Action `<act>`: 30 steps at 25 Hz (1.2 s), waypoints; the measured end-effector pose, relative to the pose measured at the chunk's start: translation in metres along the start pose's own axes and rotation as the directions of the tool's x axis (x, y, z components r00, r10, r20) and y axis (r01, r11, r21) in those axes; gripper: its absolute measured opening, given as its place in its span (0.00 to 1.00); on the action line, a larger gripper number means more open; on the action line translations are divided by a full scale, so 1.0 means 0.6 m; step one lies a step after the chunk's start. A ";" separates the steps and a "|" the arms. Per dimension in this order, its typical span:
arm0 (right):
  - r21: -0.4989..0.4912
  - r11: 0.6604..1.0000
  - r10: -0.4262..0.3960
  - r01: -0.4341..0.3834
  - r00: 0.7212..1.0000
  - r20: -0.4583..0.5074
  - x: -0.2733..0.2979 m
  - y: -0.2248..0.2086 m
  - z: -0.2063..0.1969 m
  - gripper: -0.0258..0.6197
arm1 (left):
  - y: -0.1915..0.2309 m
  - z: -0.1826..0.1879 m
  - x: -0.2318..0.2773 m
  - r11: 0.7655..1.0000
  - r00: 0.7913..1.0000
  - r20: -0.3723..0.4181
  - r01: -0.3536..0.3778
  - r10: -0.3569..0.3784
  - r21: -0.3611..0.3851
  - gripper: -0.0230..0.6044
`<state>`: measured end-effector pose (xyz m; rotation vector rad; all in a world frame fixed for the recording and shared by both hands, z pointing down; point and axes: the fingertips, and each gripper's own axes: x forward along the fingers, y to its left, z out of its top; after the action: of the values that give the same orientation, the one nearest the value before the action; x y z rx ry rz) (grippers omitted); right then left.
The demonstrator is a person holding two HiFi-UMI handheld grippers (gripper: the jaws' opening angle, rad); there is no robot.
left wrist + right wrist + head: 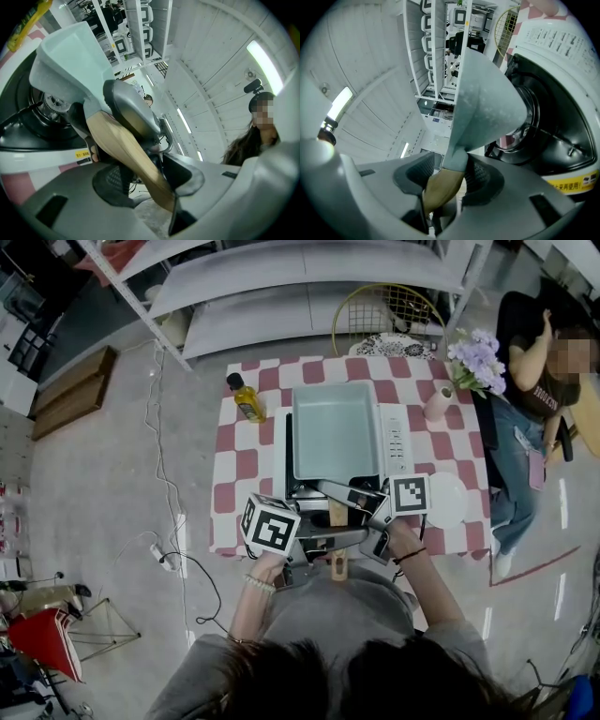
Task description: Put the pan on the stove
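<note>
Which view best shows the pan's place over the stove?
Head view: the whole pan shows from above, over the stove. Both gripper views show only its side and the wooden handle between their jaws.

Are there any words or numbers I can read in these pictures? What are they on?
"再使用": yellow sticker on the stove, right gripper view; only the end reads, and not surely.
Yellow sticker, left gripper view: too small to read.
Control panel print: too small to read.
Bottle label: too small to read.
Marker cubes: black-and-white patterns, no words.
</note>
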<state>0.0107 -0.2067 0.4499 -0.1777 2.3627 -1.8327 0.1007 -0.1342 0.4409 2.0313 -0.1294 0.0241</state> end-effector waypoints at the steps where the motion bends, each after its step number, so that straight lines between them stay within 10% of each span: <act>1: 0.005 1.000 0.000 0.000 1.000 0.001 0.000 -0.002 0.000 0.35 | -0.001 0.000 0.001 1.000 1.000 -0.001 0.007 -0.007 -0.007 0.34; 30: 0.080 0.996 -0.042 0.040 0.999 0.020 0.002 -0.054 -0.010 0.35 | 0.031 -0.015 -0.005 0.995 0.999 -0.019 0.027 -0.029 -0.096 0.34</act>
<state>0.0086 -0.2094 0.4825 -0.2373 2.2844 -1.9293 0.0964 -0.1344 0.4615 1.9359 -0.0876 0.0207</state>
